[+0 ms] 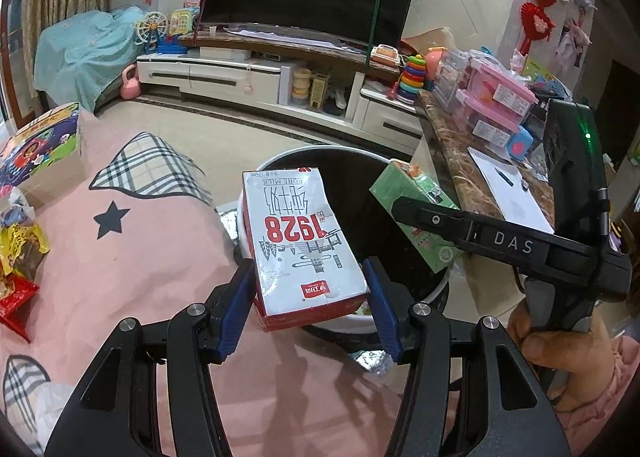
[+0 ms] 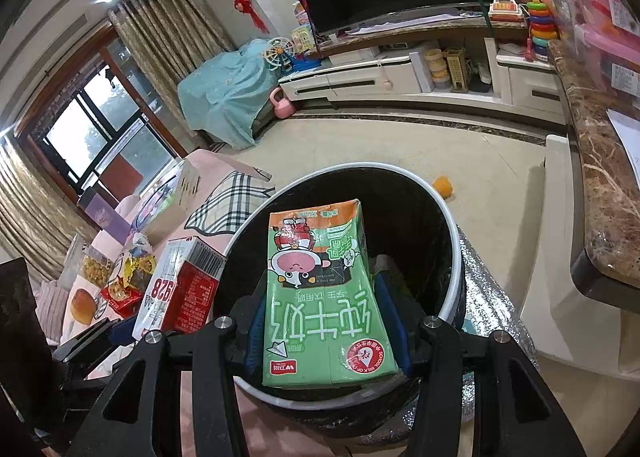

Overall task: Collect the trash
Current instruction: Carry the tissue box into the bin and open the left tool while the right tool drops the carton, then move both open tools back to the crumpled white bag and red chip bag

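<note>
My left gripper [image 1: 310,289] is shut on a white and red milk carton [image 1: 298,241] marked 1928, held over the near left rim of a black bin with a white rim [image 1: 280,159]. The same white and red milk carton [image 2: 180,289] shows at the left of the right wrist view. My right gripper [image 2: 328,321] is shut on a green milk carton [image 2: 324,297], which hangs over the open bin [image 2: 450,225]. In the left wrist view the green milk carton [image 1: 416,193] and the right gripper [image 1: 404,205] reach in from the right, held by a hand [image 1: 560,353].
A pink cloth with checked patches [image 1: 132,241] covers the surface at left, with snack wrappers [image 1: 20,257] and a colourful box [image 1: 44,141] on it. A brown marble counter [image 2: 608,193] stands right of the bin. A TV stand [image 1: 248,73] lines the far wall. An orange object [image 2: 443,186] lies on the floor.
</note>
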The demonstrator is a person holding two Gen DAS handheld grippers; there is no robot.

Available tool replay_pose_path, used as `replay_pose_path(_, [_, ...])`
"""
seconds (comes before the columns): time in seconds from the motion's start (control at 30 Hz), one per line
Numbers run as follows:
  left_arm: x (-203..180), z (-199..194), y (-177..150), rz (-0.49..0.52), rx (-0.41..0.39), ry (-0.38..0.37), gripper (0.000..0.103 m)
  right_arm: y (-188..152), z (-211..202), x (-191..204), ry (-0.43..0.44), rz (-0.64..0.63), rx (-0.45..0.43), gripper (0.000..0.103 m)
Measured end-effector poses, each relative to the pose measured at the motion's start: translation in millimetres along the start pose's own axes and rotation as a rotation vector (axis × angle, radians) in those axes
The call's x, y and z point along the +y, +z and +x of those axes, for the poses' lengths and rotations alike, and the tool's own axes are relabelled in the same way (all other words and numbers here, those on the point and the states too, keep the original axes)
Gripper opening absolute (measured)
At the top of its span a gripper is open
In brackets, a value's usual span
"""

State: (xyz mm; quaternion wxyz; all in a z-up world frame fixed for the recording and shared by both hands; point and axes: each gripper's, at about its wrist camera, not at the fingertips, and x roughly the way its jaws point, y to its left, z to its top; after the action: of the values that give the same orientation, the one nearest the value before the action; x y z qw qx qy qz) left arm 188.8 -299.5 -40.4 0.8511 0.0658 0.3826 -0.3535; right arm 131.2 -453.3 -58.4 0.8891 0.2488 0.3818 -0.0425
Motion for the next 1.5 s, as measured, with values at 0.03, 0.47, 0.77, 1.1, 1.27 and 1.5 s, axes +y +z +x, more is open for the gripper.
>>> replay_pose_path(0.03, [-0.7, 1.5, 0.7, 0.002, 0.001, 0.000, 0.054, 1.4, 1.2, -0.8, 0.001, 0.003, 0.002, 0.050])
replay_pose_path(0.47, [-2.4, 13.9, 5.4, 0.014, 0.017, 0.006, 0.054, 9.1, 8.0, -8.6, 0.000, 0.018, 0.009, 0.050])
replay_pose_path(0.77, [-3.2, 20.8, 6.8, 0.014, 0.030, 0.003, 0.054, 12.4, 9.9, -12.5, 0.004, 0.029, 0.012, 0.050])
replay_pose_path(1.1, [-3.2, 7.4, 1.7, 0.012, 0.018, 0.016, 0.070, 14.7, 3.7, -11.1, 0.019, 0.043, -0.007, 0.054])
replay_pose_path(1.27, [9.8, -11.0, -10.6, -0.024, 0.001, 0.018, 0.071, 10.3, -6.0, -2.8, 0.033, 0.046, -0.029, 0.072])
replay_pose_path(1.5, [36.9, -36.8, -36.0, -0.104, -0.013, 0.042, 0.072, -3.7, -17.9, 14.4, 0.049, 0.050, -0.061, 0.085])
